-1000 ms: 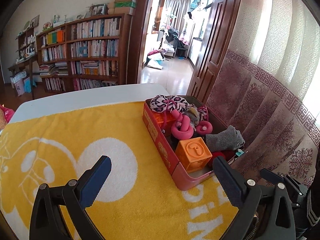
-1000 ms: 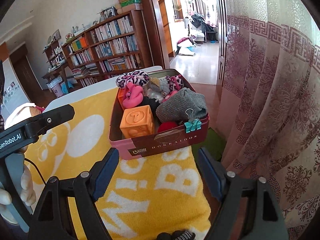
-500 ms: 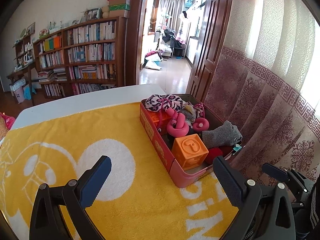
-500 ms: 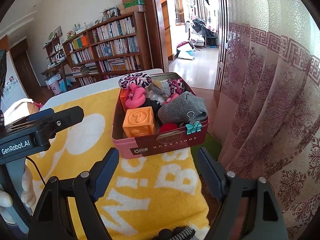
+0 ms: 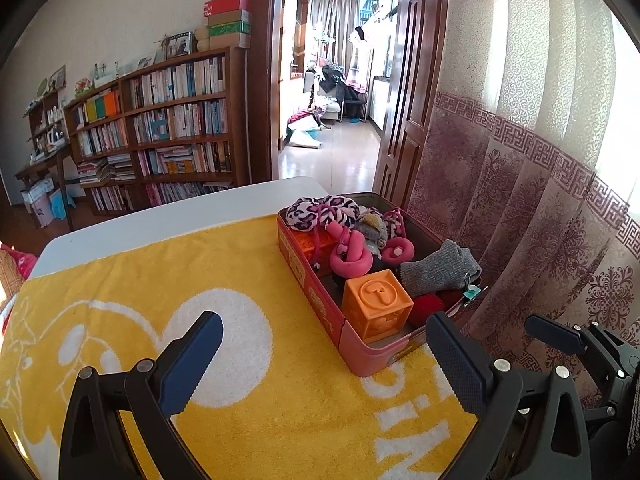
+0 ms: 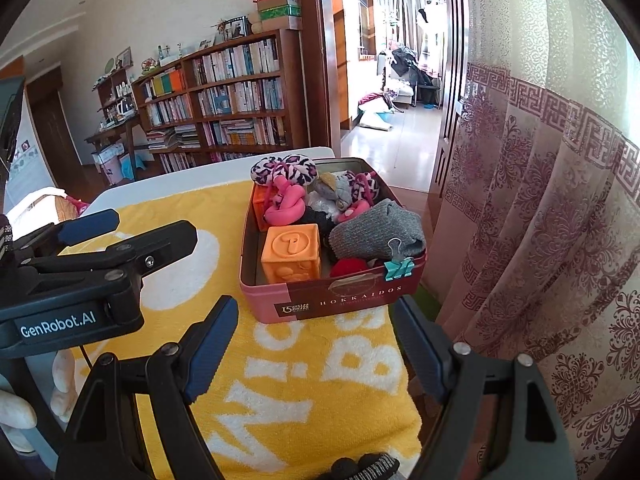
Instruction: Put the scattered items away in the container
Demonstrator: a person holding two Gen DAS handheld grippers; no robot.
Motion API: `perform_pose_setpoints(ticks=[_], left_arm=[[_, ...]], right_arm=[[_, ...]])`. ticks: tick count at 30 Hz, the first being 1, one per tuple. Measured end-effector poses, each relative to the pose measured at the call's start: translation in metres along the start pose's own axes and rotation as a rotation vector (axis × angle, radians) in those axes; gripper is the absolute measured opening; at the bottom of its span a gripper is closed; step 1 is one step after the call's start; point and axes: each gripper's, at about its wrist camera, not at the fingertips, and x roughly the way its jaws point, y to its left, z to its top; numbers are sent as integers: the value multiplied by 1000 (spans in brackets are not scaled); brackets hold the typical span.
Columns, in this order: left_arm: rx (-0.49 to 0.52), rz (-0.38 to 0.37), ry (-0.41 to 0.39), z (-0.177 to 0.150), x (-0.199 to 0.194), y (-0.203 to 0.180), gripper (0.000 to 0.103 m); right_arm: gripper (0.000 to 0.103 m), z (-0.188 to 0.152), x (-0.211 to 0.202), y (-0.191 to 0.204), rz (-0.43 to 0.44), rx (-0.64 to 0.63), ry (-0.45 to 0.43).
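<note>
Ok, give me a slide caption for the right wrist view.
Open right gripper hovers before a pink tin packed with toys on a yellow towel.

A home, living room type. Ahead-left of the claw stood a full bookcase (image 5: 160, 136) with boxes (image 5: 228, 20) on top; straight ahead an open doorway (image 5: 332, 92) showed a cluttered room; patterned curtains (image 5: 540, 168) hung on the right.

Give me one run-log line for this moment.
left gripper: open, empty | right gripper: open, empty | tin: filled, orange block, grey sock inside | towel: no loose items visible
</note>
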Motion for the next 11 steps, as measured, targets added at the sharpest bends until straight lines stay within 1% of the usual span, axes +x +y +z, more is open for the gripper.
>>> perform_pose_setpoints(ticks=[6,11], left_arm=[[14,3,-2,-3,2,-1,103],[21,36,-7,-6,2,2,103]], right_arm=[[83,-3,3,-5,-5,26,10],[83,-3,5,-5,-4,26,15]])
